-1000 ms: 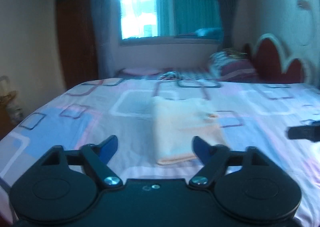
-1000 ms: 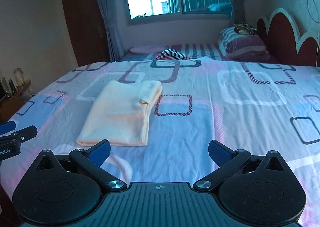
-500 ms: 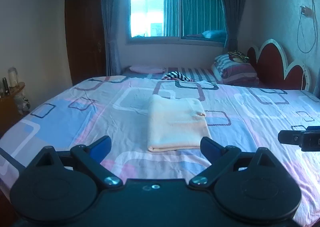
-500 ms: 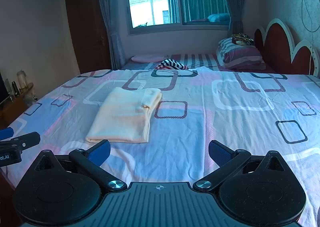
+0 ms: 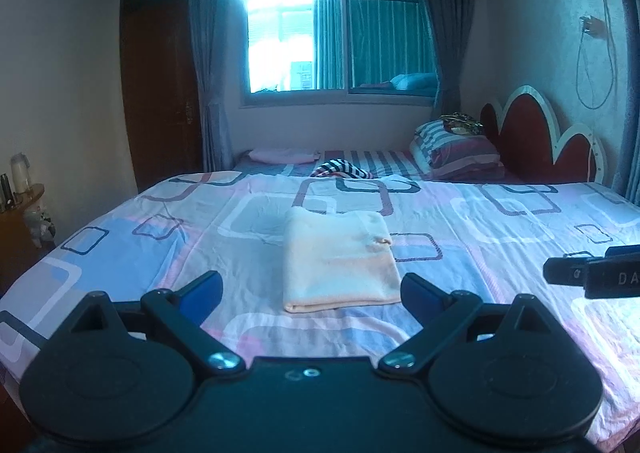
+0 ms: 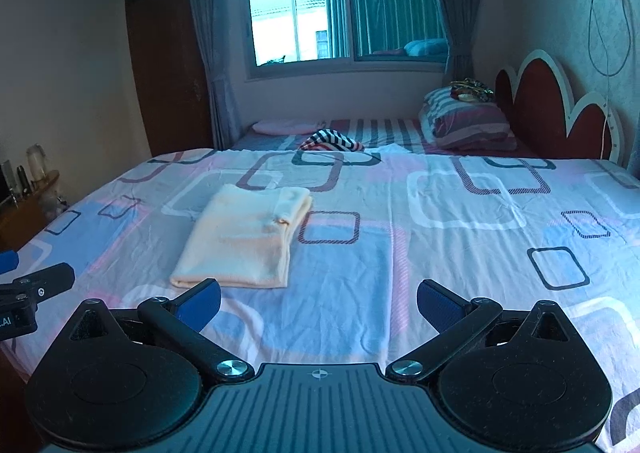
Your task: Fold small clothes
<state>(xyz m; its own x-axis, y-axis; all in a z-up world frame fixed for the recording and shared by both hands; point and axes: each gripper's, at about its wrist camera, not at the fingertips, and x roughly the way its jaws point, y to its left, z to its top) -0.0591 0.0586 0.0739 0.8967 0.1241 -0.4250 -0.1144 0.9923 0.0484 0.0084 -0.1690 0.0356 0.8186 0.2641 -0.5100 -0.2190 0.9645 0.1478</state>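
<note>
Two tongs released, one garment folded on the bed

Both the left tongs (image 5: 308, 289) and the right tongs (image 6: 318, 299) stand wide with nothing between their blue pads. The folded cream garment (image 5: 340, 263) lies flat on the patterned bedsheet (image 6: 440, 253), just ahead of the left tongs and ahead-left of the right. This fold looks finished; the next move likely calls for fetching another piece, perhaps the striped cloth (image 6: 332, 142) far ahead.

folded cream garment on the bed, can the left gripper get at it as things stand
Probably yes. The left gripper is open and empty, the folded cream garment lies flat on the bedsheet just ahead of it, nothing between them.
</note>
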